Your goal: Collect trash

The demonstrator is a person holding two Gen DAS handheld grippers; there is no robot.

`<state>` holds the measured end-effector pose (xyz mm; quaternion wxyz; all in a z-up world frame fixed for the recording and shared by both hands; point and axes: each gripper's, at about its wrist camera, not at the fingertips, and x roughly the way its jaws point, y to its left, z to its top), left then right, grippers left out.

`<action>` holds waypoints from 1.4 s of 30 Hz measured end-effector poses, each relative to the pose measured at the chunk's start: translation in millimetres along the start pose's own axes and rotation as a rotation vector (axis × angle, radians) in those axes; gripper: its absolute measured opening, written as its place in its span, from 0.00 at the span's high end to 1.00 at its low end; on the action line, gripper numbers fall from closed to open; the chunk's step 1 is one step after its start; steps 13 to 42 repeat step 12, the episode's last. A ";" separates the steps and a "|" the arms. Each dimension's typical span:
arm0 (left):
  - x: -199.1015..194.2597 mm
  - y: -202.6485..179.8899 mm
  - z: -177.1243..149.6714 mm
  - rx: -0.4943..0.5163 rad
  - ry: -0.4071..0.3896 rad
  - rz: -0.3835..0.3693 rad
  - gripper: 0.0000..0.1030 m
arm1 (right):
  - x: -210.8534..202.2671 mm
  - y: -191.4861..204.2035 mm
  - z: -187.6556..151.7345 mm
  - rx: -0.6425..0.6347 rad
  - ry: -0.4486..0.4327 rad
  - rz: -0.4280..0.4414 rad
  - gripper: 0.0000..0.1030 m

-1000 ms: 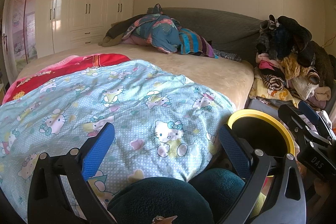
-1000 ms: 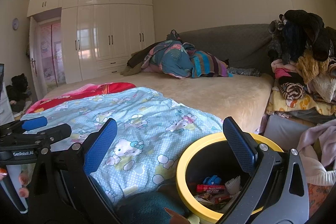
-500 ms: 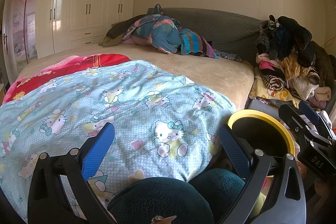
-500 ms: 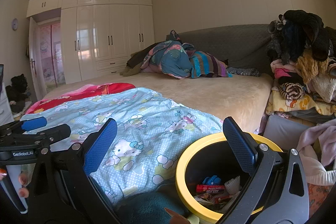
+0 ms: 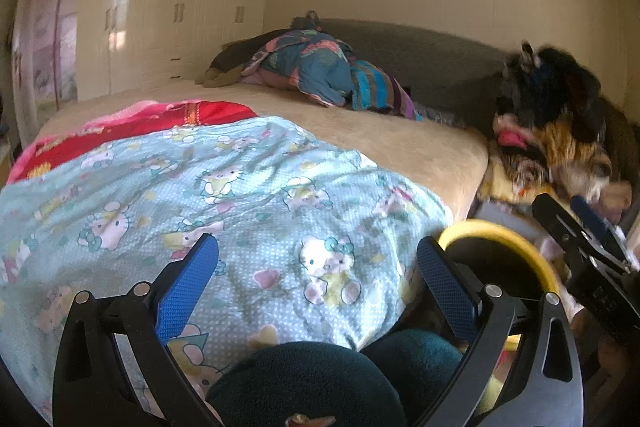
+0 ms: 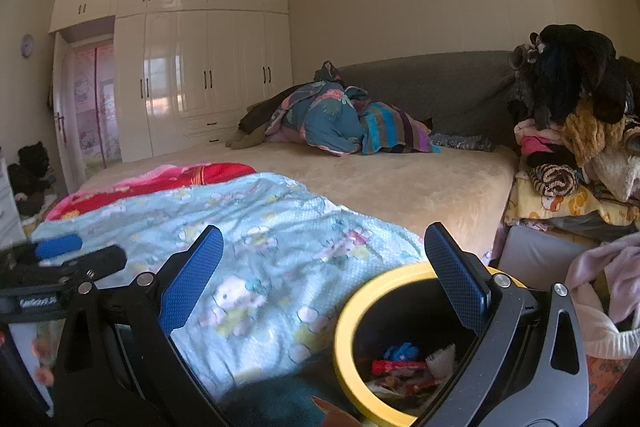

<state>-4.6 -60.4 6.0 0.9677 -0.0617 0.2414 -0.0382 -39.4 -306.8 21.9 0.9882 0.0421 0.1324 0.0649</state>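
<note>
Two tongs, both with blue pads spread wide and nothing between them: left tongs (image 5: 318,279) at the lower centre of the left wrist view, over the blue cartoon-cat quilt (image 5: 224,195); right tongs (image 6: 324,271) at the lower centre of the right wrist view, their right-hand pad over the bin's mouth. One trash bin (image 6: 348,343), black with a yellow rim, lower right of the right wrist view, standing upright on the floor beside the bed (image 6: 400,179) with its round opening facing up; the same bin (image 5: 500,239) shows at the lower right of the left wrist view. Trash inside the bin, seen only in the right wrist view: one red wrapper (image 6: 398,365) lying flat, long axis running left to right; one blue scrap (image 6: 400,350) just above it; one white crumpled piece (image 6: 440,361) to the right; further wrappers beneath, too jumbled to count. One red blanket (image 6: 160,179) at the left. One heap of bedding (image 6: 332,119) at the head of the bed. One pile of clothes (image 6: 572,131) at the right edge. One white wardrobe (image 6: 200,75), upper left.
</note>
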 end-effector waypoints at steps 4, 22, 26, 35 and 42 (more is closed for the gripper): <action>-5.9 52.5 18.4 -0.094 -0.034 0.099 0.06 | 24.4 36.9 25.2 0.031 0.029 0.115 0.09; -7.6 296.7 -1.9 -0.388 0.139 0.728 0.06 | 136.2 254.5 8.8 -0.108 0.476 0.508 0.09; -7.6 296.7 -1.9 -0.388 0.139 0.728 0.06 | 136.2 254.5 8.8 -0.108 0.476 0.508 0.09; -7.6 296.7 -1.9 -0.388 0.139 0.728 0.06 | 136.2 254.5 8.8 -0.108 0.476 0.508 0.09; -7.6 296.7 -1.9 -0.388 0.139 0.728 0.06 | 136.2 254.5 8.8 -0.108 0.476 0.508 0.09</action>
